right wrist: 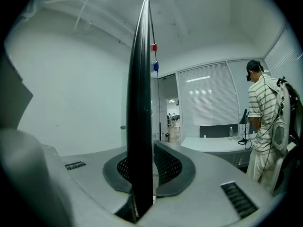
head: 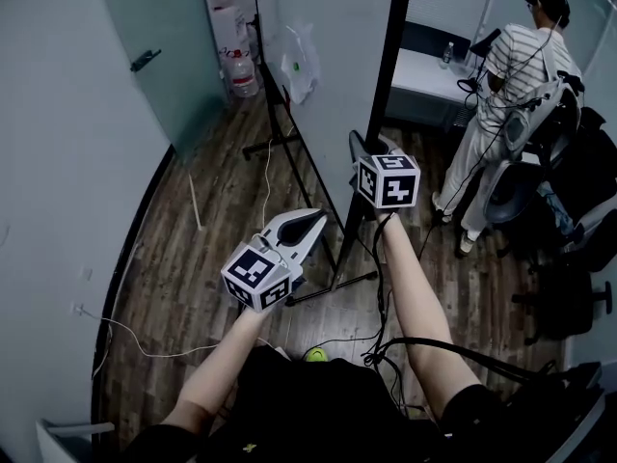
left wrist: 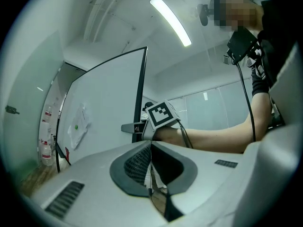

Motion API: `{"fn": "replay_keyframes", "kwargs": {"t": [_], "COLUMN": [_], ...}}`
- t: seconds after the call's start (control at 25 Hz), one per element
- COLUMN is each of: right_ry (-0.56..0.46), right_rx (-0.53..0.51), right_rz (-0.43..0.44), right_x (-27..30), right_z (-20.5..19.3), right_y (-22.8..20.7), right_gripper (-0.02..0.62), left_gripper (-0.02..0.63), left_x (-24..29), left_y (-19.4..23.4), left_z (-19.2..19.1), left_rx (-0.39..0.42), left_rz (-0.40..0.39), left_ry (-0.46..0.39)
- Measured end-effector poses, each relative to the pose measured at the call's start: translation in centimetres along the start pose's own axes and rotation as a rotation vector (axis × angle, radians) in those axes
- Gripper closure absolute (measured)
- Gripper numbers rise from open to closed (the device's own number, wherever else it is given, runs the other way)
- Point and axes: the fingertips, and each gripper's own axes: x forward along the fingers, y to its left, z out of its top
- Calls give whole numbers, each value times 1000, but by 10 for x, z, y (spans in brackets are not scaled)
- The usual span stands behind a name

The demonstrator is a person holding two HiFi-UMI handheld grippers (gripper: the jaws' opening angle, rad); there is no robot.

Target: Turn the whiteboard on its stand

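Right tool (right wrist: 141,171) clamped on the whiteboard's (head: 333,66) vertical black edge (right wrist: 140,103), dead ahead; board upright on its floor stand (head: 273,145). Left tool (head: 301,228), pinched shut and empty, hangs nearby, off the board.

Grey left gripper (head: 316,220); black cables (head: 381,297)

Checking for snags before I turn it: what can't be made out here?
Right gripper jaws: head view, behind its marker cube.
Whiteboard faces: right gripper view, edge-on only.
Stand feet: head view, partly behind left gripper and arms.
Bag contents: left gripper view, too small.
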Motion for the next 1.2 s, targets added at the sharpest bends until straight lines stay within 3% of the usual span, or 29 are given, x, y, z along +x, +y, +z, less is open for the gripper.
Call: {"fn": "replay_keyframes", "kwargs": {"t": [0.6,1.2], "right_ry": [-13,-27], "right_rx": [-24,-19], "right_rz": [-1,0], "right_x": [-16,-90], "right_z": [-1,-7], "right_y": [6,25], "right_gripper": [546,545], "left_gripper": [597,597], "left_x": [-9,4], "left_y": [-2,-17], "left_z": [3,7], "left_rx": [-10,-10], "left_rz": [30,-7], "left_ry": [19,36]}}
